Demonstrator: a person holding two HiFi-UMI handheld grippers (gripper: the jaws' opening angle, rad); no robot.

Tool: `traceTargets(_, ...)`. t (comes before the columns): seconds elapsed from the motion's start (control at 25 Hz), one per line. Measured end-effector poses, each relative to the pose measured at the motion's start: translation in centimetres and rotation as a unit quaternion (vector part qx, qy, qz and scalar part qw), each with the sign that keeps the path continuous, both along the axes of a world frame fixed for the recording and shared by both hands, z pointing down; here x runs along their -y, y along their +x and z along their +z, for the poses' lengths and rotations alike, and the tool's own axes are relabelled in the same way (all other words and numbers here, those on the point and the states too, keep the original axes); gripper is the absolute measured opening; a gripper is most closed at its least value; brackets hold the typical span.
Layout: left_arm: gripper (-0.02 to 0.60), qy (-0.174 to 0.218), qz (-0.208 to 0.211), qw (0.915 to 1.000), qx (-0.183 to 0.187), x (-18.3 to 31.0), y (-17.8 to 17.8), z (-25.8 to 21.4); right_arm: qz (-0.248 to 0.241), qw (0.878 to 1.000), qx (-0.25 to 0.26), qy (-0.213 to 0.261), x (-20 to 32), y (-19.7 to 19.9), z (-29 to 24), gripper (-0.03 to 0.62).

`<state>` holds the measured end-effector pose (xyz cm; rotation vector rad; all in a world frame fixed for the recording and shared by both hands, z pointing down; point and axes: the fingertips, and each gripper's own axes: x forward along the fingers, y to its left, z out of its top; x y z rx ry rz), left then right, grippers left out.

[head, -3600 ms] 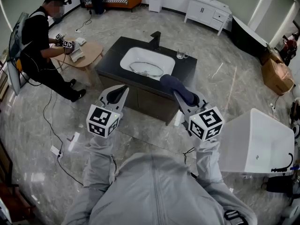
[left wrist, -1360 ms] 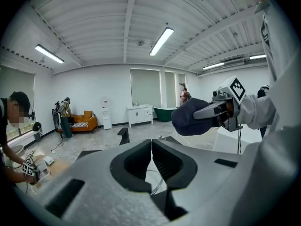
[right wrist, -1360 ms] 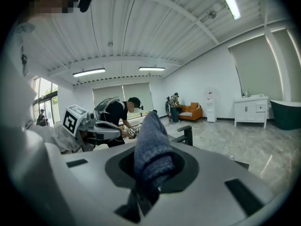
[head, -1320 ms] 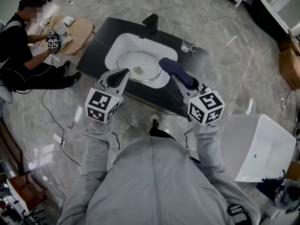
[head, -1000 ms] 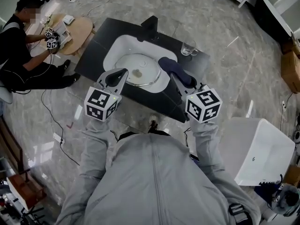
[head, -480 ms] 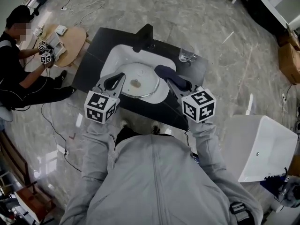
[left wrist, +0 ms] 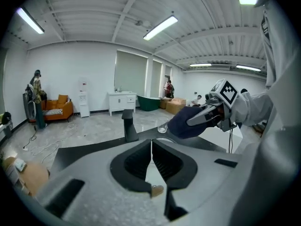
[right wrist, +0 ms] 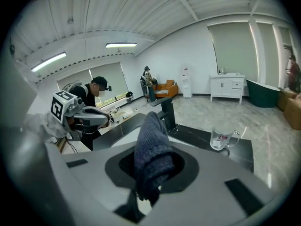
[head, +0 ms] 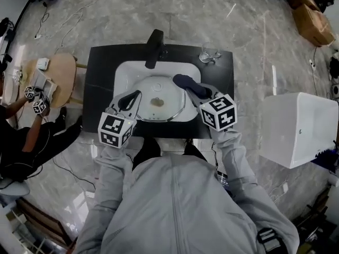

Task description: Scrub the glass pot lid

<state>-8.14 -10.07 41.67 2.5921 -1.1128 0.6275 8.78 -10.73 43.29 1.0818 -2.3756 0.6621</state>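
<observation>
One lid, black counter, marble floor

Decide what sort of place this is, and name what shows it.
Probably a staged recording space in an open hall, not a home kitchen: a lone black sink counter stands on marble floor, a white tub stands nearby, and a second person holds marker-cube grippers at a small table.

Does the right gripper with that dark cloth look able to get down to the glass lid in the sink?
Probably yes. The glass lid lies uncovered in the sink, close to the right gripper and its cloth; the faucet stands at the far rim, clear of the path.
</observation>
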Motion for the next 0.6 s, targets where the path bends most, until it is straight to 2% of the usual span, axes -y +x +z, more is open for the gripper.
traceTargets(0.12,0.029,-0.011,0.036,0.9993,0.002,1.5,0.0,1.6,0.033,0.999,-0.022,-0.020,0.4,0.4,1.7,0.066)
traceTargets(0.28,0.029,-0.036,0.062,0.9974,-0.004,2.6,-0.3,4.7,0.065,0.995,-0.054,-0.049,1.0,0.1,4.9,0.066)
traceTargets(0.44,0.029,-0.047,0.083,0.9954,-0.007,3.7,-0.3,7.2,0.066,0.992,-0.092,-0.063,2.1,-1.0,8.1,0.066)
traceTargets(0.6,0.029,-0.048,0.087,0.9950,-0.009,5.3,-0.6,8.6,0.035,0.989,-0.125,-0.065,3.7,-2.7,11.9,0.066)
